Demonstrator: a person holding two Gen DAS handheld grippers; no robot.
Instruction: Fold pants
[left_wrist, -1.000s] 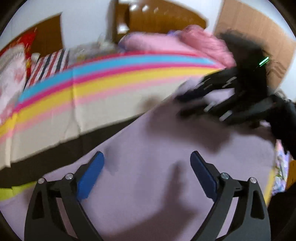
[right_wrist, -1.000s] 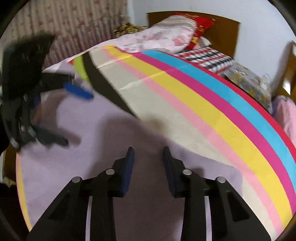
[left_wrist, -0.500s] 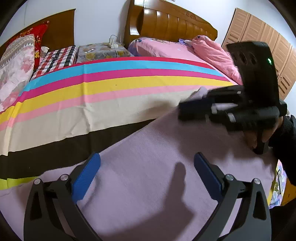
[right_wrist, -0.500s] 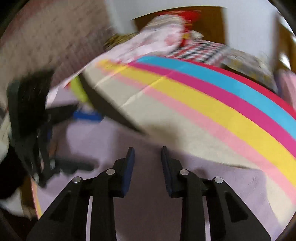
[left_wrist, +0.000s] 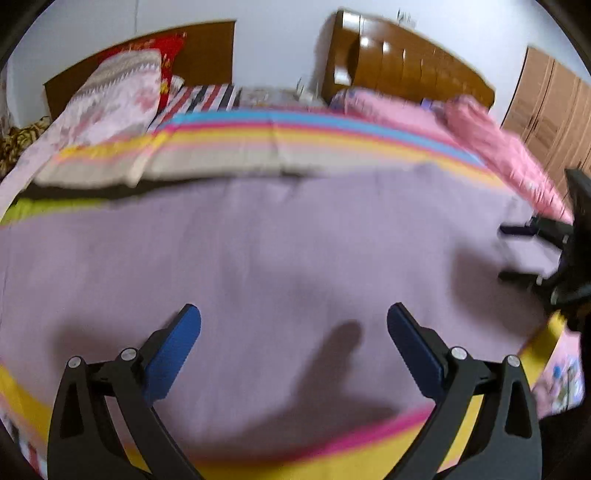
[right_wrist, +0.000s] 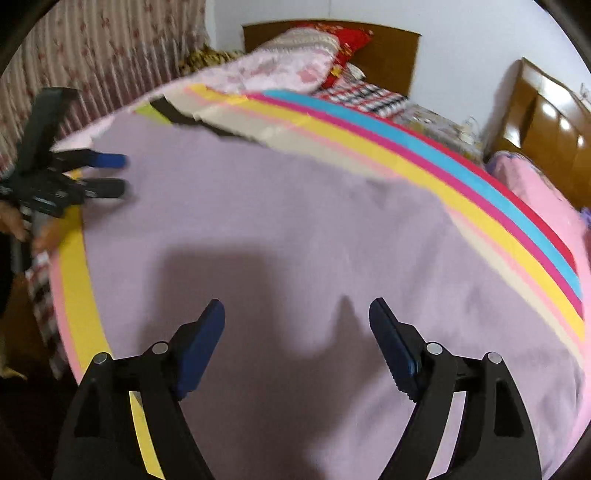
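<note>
Lilac fabric, the pants (right_wrist: 295, 229), is spread flat across the near edge of the bed (right_wrist: 480, 206); soft, light, easily bunched, best pinched at an edge. Left gripper (left_wrist: 293, 325) is held wide apart, empty; right gripper (right_wrist: 297, 321) has just been opened, nothing between.

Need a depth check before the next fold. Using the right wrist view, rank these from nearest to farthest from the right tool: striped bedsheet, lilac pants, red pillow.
1. Lilac pants: spread directly under the open right tool.
2. Striped bedsheet: beyond the pants, curving to the right.
3. Red pillow: far back, against the wooden headboard.
</note>
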